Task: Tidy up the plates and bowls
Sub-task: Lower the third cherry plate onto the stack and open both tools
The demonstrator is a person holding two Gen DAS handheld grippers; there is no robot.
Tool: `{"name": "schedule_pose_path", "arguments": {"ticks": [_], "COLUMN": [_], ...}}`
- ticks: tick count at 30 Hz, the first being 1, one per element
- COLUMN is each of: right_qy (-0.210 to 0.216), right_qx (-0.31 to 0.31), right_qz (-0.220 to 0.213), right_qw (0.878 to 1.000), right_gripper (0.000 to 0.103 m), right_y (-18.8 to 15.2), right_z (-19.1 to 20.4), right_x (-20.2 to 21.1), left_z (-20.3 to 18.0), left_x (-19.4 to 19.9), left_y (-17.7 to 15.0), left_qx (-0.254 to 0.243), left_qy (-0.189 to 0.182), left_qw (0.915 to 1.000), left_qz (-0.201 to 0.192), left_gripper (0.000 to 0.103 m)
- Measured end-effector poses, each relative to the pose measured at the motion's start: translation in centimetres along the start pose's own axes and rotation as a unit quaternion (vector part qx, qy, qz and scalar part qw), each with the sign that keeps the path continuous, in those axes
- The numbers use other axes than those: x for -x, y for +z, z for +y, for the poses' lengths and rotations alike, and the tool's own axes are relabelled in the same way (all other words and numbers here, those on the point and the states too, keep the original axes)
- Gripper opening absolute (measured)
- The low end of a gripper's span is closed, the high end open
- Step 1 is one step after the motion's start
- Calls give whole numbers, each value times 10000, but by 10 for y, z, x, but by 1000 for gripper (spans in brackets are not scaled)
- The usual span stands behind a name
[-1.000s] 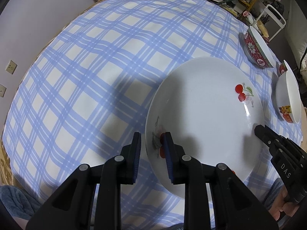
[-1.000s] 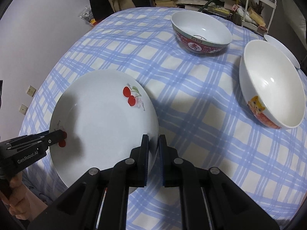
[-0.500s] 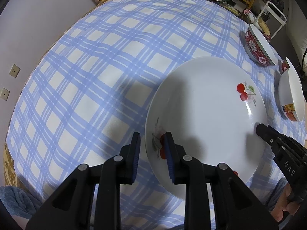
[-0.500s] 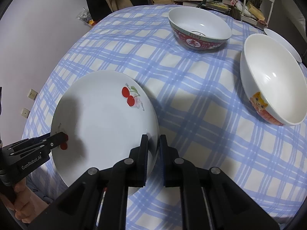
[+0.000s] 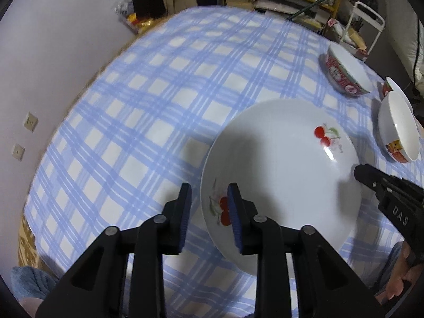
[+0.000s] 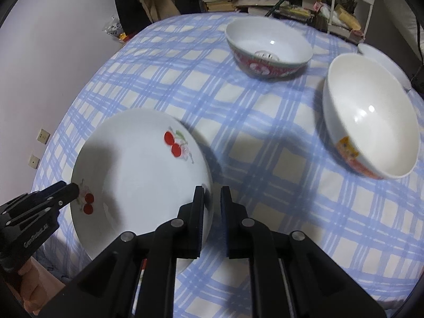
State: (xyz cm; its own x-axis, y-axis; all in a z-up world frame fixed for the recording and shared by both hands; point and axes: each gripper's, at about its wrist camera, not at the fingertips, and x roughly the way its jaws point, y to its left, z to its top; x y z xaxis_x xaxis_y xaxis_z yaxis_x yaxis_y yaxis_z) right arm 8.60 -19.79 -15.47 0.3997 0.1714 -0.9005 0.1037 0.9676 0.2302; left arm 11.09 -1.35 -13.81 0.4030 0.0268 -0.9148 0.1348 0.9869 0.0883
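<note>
Since a second ago the left gripper (image 5: 209, 206) has lifted a little and tipped, bringing more of the far clutter into its view, and its jaws have just been opening: they now stand narrowly apart astride the near left rim of the shallow white ceramic plate with red cherry prints (image 5: 281, 175), with a visible gap between the outer pad and the rim. The right gripper (image 6: 212, 206) has kept its place on the opposite rim of that plate (image 6: 137, 175), its jaws pinched almost together with the rim between them. The plate sits near the front edge of the round table under a blue-and-white checked tablecloth (image 6: 238, 122). Farther back stands a red-patterned porcelain bowl with a white inside (image 6: 267, 50), and to its right a plain white bowl with an orange cartoon print on its side (image 6: 371, 127). Behind that white bowl, the edge of another white dish (image 6: 384, 63) shows. A person's hand (image 5: 400, 283) grips the right tool's handle.
</note>
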Motion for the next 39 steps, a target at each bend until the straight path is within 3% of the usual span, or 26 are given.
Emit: {"name": "schedule_pose_path", "arguments": {"ticks": [3, 5, 7, 9, 12, 13, 19, 24, 28, 39], "right_qy": [-47, -77, -101, -224, -633, -697, -520, -547, -601, -819], "right_qx": [-71, -157, -269, -347, -269, -274, -616, -761, -896, -1123], "right_qz": [-184, -364, -569, -773, -997, -1053, -1262, -1294, -1351, -970], "right_qw": [9998, 9992, 9980, 9962, 9926, 9916, 9887, 9872, 9849, 9855], "right_gripper": [14, 23, 42, 54, 61, 68, 95, 97, 98, 100], "right_y": [4, 8, 11, 15, 22, 24, 36, 44, 47, 52], "right_z": [-5, -11, -18, -25, -33, -37, -63, -85, -107, -169], "right_x": [11, 22, 36, 51, 68, 73, 93, 108, 116, 107], "left_z": [-6, -9, -13, -16, -24, -27, -51, -71, -100, -177], "left_x": [10, 17, 22, 28, 34, 36, 44, 47, 45, 33], "left_y": [2, 5, 9, 15, 21, 25, 43, 62, 76, 96], "left_qx": [-97, -160, -200, -209, -195, -236, -396, -355, -623, -1181], "left_qy": [61, 96, 43, -20, -40, -40, -161, -387, -650, -878], "left_qw": [9996, 9992, 9989, 9987, 9981, 9980, 9967, 9962, 9939, 9870], "left_qz": [-243, -362, -411, -468, -578, -588, -690, -695, -640, -649], "left_gripper": [41, 47, 58, 78, 83, 83, 84, 84, 84, 84]}}
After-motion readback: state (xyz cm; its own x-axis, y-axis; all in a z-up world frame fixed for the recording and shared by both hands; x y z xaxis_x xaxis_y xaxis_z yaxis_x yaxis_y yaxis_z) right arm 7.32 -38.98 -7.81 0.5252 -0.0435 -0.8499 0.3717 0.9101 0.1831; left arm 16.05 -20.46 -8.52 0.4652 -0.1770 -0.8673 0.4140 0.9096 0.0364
